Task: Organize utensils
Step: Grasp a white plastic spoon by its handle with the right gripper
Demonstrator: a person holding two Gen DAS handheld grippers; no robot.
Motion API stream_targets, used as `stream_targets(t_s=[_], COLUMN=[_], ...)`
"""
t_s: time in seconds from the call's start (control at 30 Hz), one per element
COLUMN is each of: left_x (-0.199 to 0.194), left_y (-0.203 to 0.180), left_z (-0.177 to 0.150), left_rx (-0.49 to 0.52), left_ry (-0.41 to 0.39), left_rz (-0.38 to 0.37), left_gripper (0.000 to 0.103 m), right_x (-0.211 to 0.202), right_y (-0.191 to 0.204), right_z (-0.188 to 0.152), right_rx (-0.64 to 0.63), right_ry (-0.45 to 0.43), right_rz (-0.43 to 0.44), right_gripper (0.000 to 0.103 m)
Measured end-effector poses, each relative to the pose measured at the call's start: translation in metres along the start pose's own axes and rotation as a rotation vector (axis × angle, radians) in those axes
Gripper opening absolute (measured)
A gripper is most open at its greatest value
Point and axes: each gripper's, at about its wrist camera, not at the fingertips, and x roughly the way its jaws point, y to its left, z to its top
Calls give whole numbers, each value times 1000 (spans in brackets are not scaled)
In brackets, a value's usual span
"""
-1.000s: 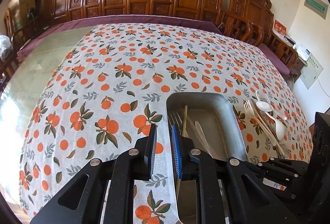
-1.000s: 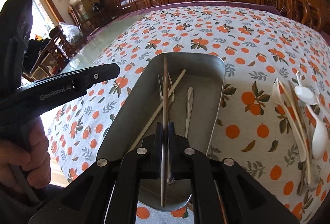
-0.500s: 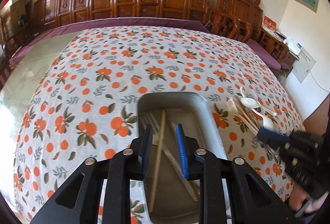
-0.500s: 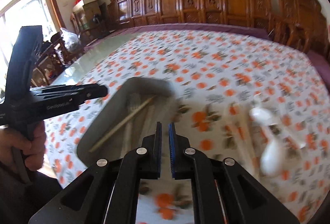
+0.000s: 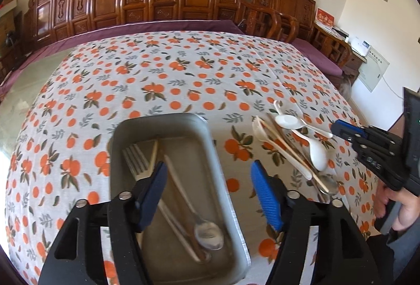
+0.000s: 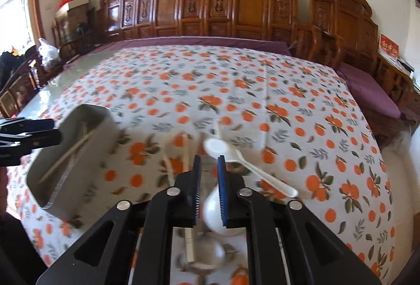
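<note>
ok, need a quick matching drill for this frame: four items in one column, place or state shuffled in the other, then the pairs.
Items
1. metal fork
2. white spoon
3. left gripper
4. right gripper

Place or state
A. jaws wide apart, nothing between them
B. lying in the metal tray
C. jaws slightly apart, over the loose pile
D. on the tablecloth, right of the tray

Pairs: 1-B, 2-D, 3-A, 4-C
</note>
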Motion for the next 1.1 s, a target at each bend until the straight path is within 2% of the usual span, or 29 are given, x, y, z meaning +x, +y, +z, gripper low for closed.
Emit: stream_targets(t_s=[0.07, 0.13, 0.23, 0.6, 0.8, 0.93, 1.0, 1.1], left_x=[2, 4, 8, 19, 24, 26, 27, 27], left_y=[-9, -15, -23, -48, -53, -57, -60, -66], left_z=[-1, -2, -3, -8, -9, -9, -10, -10], left_rx=[17, 26, 35, 53, 45, 50, 51, 58], left_ry=[3, 6, 15, 31, 37, 43, 43, 39], left_rz=[-4, -7, -16, -39, -32, -24, -24, -19], left_gripper=[64, 65, 65, 65, 65, 65, 65, 65], right_x=[12, 23, 33, 77, 80, 84, 84, 82], right_y=[-10, -19, -26, -67, -64, -55, -52, -49], right_z=[-4, -6, -9, -2, -1, -6, -7, -9], right_rx=[2, 7, 5, 69, 58, 8, 0, -24], right_ry=[22, 40, 47, 109, 124, 146, 151, 152], right_rz=[-10, -6, 11, 17, 67, 53, 47, 28], right_gripper=[22, 36, 43, 43, 43, 44, 39, 26])
